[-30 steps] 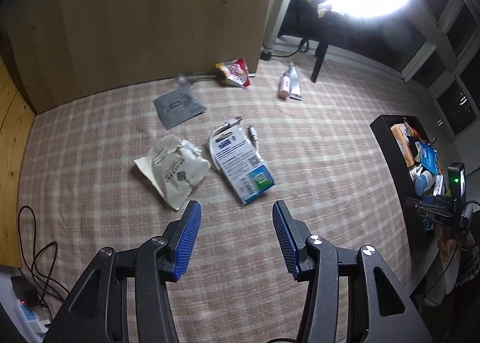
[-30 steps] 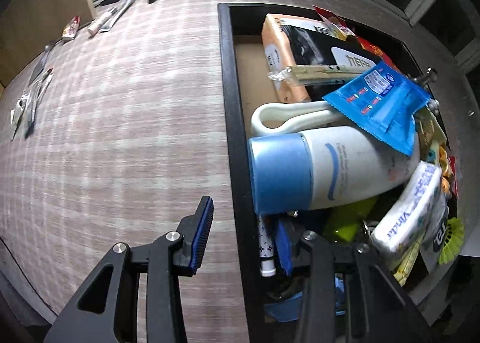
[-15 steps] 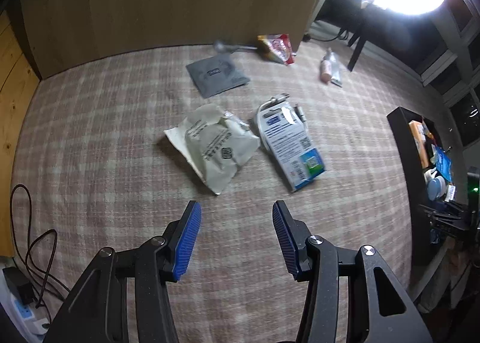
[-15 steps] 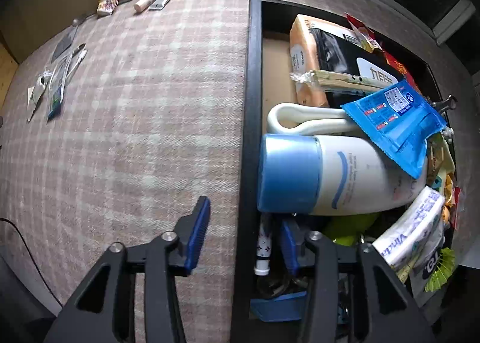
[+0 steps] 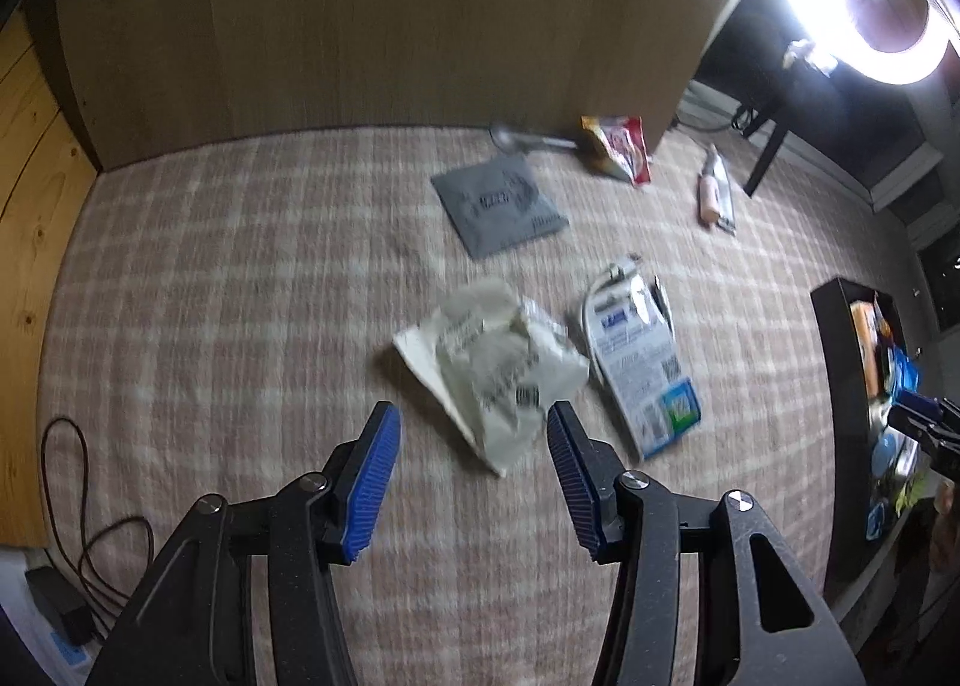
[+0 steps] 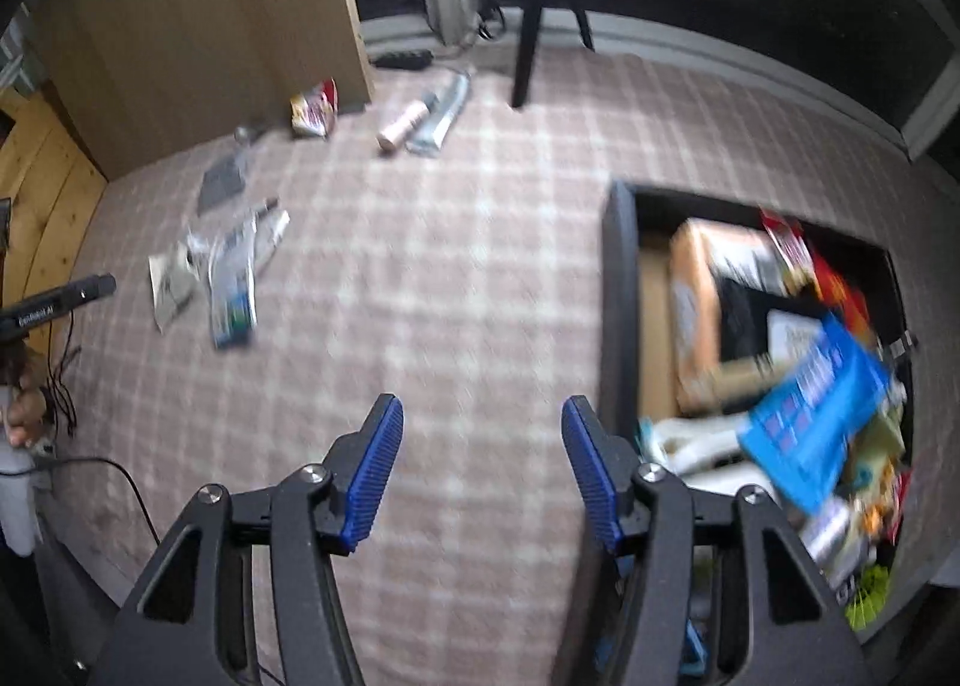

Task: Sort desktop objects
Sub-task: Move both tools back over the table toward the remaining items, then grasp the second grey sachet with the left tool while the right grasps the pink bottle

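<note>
1. The person is lining up the left gripper [image 5: 471, 446] on the crumpled white packet [image 5: 492, 368] lying on the checked tablecloth [image 5: 240, 278]; its blue-padded jaws are standing wide apart with nothing between them, and the packet's near corner is sitting just ahead of the gap.
2. The right gripper [image 6: 480, 458] is hovering over bare cloth just beside the black tray [image 6: 618, 290], jaws likewise spread and holding nothing.
3. That tray is already crowded: an orange box [image 6: 696, 320], a blue sachet [image 6: 810, 410] and more are piling up in it.
4. Things waiting to be sorted are lying out on the cloth: the blue-and-white blister pack [image 5: 645, 368] just right of the packet, a grey pouch [image 5: 498, 206] farther back, a red snack bag [image 5: 618, 149] and a spoon [image 5: 522, 137] by the wooden panel, and a pink tube [image 5: 711, 188] off to the right.
5. I'm judging this as the reach-for-pickup step. Next, the left tool needs lowering so one pad slides past each side of the packet, then closing gently, since the thin wrapper will probably crumple or slip.
</note>
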The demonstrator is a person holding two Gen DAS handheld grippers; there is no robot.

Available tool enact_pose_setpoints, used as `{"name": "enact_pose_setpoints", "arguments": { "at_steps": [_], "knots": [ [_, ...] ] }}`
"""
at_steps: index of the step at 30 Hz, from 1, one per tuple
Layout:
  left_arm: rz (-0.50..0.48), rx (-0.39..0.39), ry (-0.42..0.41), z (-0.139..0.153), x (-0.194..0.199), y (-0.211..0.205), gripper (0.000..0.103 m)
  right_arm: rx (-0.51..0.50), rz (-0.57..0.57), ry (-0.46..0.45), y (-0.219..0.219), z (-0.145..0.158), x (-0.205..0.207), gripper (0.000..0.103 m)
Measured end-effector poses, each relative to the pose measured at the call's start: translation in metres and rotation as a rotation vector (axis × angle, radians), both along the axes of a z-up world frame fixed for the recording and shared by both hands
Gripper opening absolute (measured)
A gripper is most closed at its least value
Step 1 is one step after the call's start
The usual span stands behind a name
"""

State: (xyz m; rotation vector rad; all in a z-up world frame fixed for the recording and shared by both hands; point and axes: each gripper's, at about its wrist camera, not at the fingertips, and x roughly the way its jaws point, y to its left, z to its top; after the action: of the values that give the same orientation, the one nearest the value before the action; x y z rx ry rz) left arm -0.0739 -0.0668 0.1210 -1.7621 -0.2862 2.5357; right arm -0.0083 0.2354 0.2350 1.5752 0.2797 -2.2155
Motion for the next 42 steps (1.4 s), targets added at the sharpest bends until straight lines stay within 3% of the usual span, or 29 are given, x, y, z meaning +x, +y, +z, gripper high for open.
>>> {"name": "enact_pose_setpoints", "arguments": {
  "at_steps": [9,16,27,35,42],
  "knots": [
    [0.024,-0.02,-0.03,-0.01,-0.063,0.012,0.056,-0.144,-0.053,-0.054,-0.063,-0.008,-0.099,0.058],
    [0.056,-0.007,-0.085,-0.035,-0.106,0.015,0.056,-0.129,-0.054,-0.102,-0.12,-0.035,-0.155,0.052],
    [0.152,0.061,-0.179,-0.065,-0.157,0.009,0.068,-0.1,-0.066,-0.18,-0.158,-0.077,-0.195,0.052],
    [0.153,0.024,-0.184,-0.071,-0.171,0.02,0.075,-0.097,-0.078,-0.192,-0.165,-0.085,-0.207,0.051],
    [0.148,-0.061,-0.183,-0.075,-0.174,0.023,0.075,-0.054,-0.05,-0.213,-0.179,-0.097,-0.203,0.037]
  ]
}}
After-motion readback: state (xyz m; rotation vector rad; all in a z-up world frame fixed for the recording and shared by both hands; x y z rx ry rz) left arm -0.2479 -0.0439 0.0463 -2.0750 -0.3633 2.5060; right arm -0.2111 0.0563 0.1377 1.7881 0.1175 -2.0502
